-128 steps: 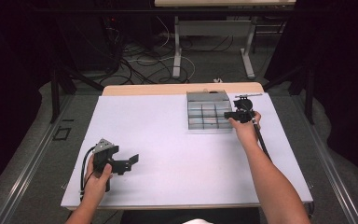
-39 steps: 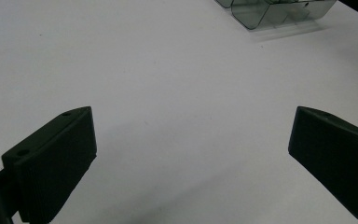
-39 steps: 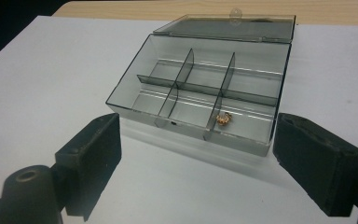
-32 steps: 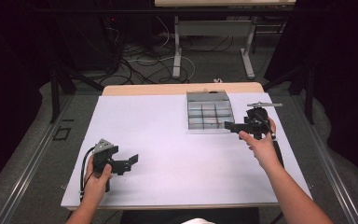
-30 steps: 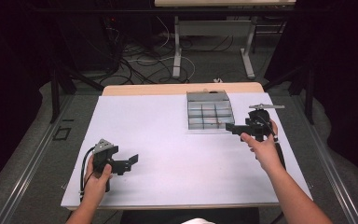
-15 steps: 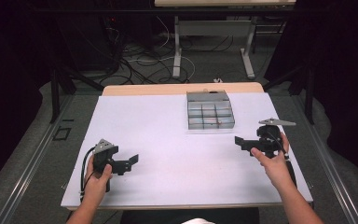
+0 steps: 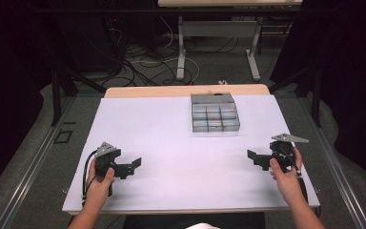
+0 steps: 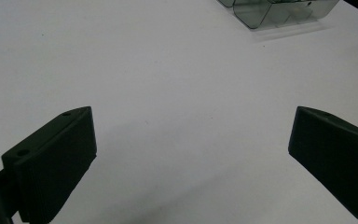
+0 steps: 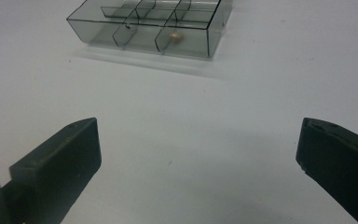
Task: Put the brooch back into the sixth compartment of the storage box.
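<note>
A clear grey compartment box (image 7: 215,117) stands at the back middle of the white table (image 7: 171,138). In the right gripper view a small tan piece (image 9: 175,36) lies in one near compartment of the box (image 9: 121,32). My right gripper (image 7: 253,157) is held at the near right, well short of the box. Its jaws have just been opening and stand wide apart with nothing between them (image 9: 199,126). My left gripper (image 7: 134,164) rests at the near left, open and empty (image 8: 193,116), and a corner of the box (image 8: 279,11) shows far ahead of it.
The table's far edge is bare wood (image 7: 186,90). Beyond it are metal table legs (image 7: 181,47) and loose cables (image 7: 138,62) on the floor. A floor rail (image 7: 28,167) runs along the left side. White tabletop lies between the two grippers.
My right gripper has drawn back from the box toward the near right of the table and come lower. The left gripper has stayed where it was.
</note>
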A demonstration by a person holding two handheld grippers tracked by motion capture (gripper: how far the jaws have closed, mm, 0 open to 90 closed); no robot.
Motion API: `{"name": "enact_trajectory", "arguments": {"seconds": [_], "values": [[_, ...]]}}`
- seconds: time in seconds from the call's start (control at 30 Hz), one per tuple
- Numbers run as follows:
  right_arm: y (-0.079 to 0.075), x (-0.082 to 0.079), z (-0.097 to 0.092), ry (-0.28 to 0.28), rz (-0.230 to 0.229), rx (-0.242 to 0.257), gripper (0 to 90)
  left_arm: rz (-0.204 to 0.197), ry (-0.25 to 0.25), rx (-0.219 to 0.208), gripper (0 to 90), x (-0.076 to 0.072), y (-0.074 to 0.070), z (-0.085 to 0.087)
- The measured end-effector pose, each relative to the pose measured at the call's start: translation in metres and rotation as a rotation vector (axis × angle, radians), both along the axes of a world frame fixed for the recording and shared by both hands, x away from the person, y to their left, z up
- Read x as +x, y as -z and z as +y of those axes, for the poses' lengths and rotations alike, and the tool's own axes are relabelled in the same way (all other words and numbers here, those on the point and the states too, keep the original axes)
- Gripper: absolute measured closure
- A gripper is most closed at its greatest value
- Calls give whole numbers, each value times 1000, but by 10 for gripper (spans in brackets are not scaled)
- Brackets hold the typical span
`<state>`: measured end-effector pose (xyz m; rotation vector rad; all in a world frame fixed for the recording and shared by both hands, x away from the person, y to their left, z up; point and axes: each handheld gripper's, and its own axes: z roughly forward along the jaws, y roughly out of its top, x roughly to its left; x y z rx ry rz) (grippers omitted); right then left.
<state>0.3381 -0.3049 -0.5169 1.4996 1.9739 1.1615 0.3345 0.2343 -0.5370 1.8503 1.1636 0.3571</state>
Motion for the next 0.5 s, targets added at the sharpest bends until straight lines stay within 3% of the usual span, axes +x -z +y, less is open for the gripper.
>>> {"name": "enact_trajectory", "arguments": {"seconds": [0.1,0.23,0.33,0.5], "values": [[5,-1,-2,-13,-16,-19,0,1,-1,-1,12,0,0,0],[12,-2,-4,-10,-14,-10,0,0,-1,0,12,0,0,0],[18,-2,-6,-11,-3,-5,0,0,-1,0,12,0,0,0],[26,-1,-8,-7,24,-38,0,-1,-2,2,12,0,0,1]]}}
